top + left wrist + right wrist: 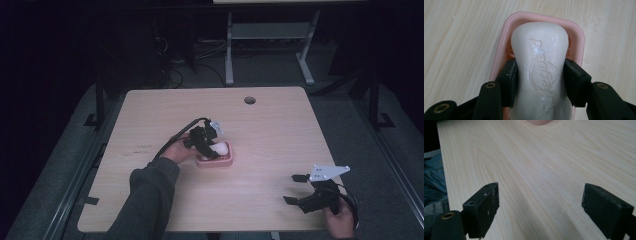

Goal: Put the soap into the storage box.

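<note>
A white bar of soap with raised lettering lies over a pink soap dish, and both pads of my left gripper press on its narrow waist. From above, the left gripper sits at the table's middle, over the pink dish with the soap in it. My right gripper rests at the table's front right corner, jaws wide apart with nothing between them. In the right gripper view the gripper faces bare wood, and a corner of the pink dish shows at the top edge.
The wooden table has a round cable hole near its far edge. A grey metal stand is on the floor beyond the table. Denim cloth shows past the table's edge in the right gripper view.
</note>
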### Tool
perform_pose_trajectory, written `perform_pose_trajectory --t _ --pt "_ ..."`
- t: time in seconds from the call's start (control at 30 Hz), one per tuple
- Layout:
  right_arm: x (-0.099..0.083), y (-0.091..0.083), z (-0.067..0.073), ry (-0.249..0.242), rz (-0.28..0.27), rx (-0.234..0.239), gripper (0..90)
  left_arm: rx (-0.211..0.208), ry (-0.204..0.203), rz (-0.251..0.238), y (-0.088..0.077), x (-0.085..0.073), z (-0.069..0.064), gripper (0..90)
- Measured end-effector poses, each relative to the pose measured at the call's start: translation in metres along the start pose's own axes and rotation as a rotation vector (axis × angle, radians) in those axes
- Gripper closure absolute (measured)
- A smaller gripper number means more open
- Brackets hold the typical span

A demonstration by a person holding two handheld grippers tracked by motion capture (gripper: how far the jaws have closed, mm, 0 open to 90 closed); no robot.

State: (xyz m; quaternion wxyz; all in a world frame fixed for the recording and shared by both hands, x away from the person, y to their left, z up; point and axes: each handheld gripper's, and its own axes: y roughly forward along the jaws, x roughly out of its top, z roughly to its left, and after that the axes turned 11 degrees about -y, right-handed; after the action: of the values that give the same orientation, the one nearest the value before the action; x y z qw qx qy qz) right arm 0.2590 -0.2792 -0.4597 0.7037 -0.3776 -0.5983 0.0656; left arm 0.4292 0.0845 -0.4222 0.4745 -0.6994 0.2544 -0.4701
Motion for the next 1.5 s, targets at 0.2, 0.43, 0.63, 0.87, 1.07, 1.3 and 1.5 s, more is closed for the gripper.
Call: perform_pose_trajectory --t 0.2,0.43,0.63,0.87,1.07,1.3,1.5 --pt "0.0 0.0 0.0 0.0 0.0 0.0 14.1 0.002 -0.001 0.01 0.003 0.001 -0.001 49.1" --pt "0.0 0.0 0.0 -0.003 0.001 0.001 14.1 0.003 0.005 0.023 0.006 0.001 -0.001 49.1" --pt "0.0 0.0 0.0 0.0 -0.001 -0.001 14.2 0.009 0.004 0.024 0.006 0.001 -0.001 48.9" --pt "0.0 0.0 0.0 -0.004 0.001 0.001 14.2 0.019 0.009 0.027 0.006 0.001 -0.002 48.7" --pt "0.0 0.001 0.0 -0.006 0.003 0.004 14.1 0.028 0.014 0.005 0.001 0.002 -0.005 45.1" --pt "0.001 0.001 -0.001 -0.006 0.005 0.001 14.2 0.034 0.02 -0.004 -0.006 0.001 -0.007 44.2" --pt "0.0 0.001 -0.001 -0.002 0.002 -0.005 14.2 0.046 0.028 -0.011 -0.012 0.0 -0.01 43.3"
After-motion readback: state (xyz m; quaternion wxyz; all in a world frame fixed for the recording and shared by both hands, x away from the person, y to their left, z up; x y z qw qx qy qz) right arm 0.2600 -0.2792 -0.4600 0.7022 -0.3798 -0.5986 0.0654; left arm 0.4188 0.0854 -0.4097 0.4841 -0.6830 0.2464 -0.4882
